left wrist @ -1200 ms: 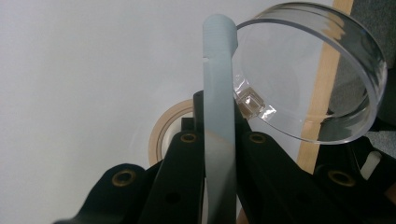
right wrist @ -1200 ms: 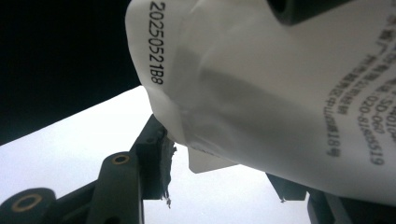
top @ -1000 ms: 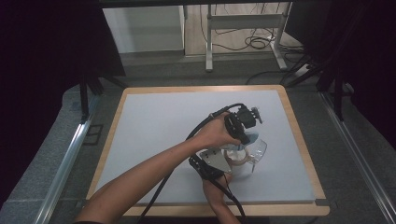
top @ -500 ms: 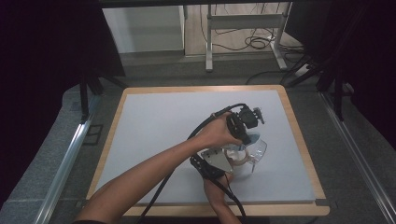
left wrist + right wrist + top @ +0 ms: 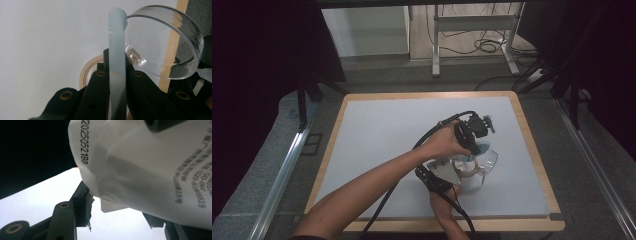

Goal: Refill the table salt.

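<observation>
Your left tongs (image 5: 117, 82) pinch a pale blue pouch (image 5: 116, 45) edge-on, steadying it over the clear round dish (image 5: 170, 42) near the table's (image 5: 377, 130) four o'clock edge. Your right tongs (image 5: 112, 220) clamp the white printed packet (image 5: 150, 165), bracing it.

High view sits above the table (image 5: 377, 130), looking forward and down, far off. Left gripper view looks along its jaws, very close to a clear cup (image 5: 170, 42). Right gripper view is jammed against a white pouch (image 5: 150, 170). All share the tabletop.
</observation>
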Action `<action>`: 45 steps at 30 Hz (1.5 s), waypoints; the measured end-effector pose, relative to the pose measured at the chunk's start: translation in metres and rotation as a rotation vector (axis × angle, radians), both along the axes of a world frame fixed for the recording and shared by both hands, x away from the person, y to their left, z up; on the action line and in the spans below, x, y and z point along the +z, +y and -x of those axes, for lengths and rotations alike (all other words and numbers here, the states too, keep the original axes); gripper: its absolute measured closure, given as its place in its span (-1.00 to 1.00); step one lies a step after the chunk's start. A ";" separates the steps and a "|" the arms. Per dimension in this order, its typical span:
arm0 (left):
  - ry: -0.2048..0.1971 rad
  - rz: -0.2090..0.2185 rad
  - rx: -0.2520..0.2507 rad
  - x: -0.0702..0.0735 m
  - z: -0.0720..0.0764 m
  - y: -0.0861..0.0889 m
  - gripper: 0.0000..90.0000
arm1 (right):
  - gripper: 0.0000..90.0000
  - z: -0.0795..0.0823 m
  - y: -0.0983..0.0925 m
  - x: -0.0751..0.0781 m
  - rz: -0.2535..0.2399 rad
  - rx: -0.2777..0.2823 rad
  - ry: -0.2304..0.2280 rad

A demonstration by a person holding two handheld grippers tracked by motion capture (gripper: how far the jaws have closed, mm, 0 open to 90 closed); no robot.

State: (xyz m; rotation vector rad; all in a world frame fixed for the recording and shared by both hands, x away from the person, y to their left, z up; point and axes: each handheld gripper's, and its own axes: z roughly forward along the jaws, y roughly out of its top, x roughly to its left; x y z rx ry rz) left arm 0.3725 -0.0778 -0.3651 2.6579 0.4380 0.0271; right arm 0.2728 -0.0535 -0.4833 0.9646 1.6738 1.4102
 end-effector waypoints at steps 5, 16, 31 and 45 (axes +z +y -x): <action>0.001 0.004 -0.001 0.000 0.001 -0.001 1.00 | 0.07 0.000 -0.001 0.000 0.011 -0.005 -0.007; 0.000 -0.004 -0.002 0.000 0.000 -0.003 1.00 | 0.07 0.000 -0.002 0.000 -0.007 -0.011 -0.001; 0.005 -0.013 -0.009 -0.003 -0.004 -0.004 1.00 | 0.07 -0.004 -0.002 -0.002 0.009 -0.002 0.000; 0.000 -0.026 -0.006 0.001 -0.002 -0.005 1.00 | 0.07 -0.002 -0.002 0.001 -0.020 -0.001 -0.013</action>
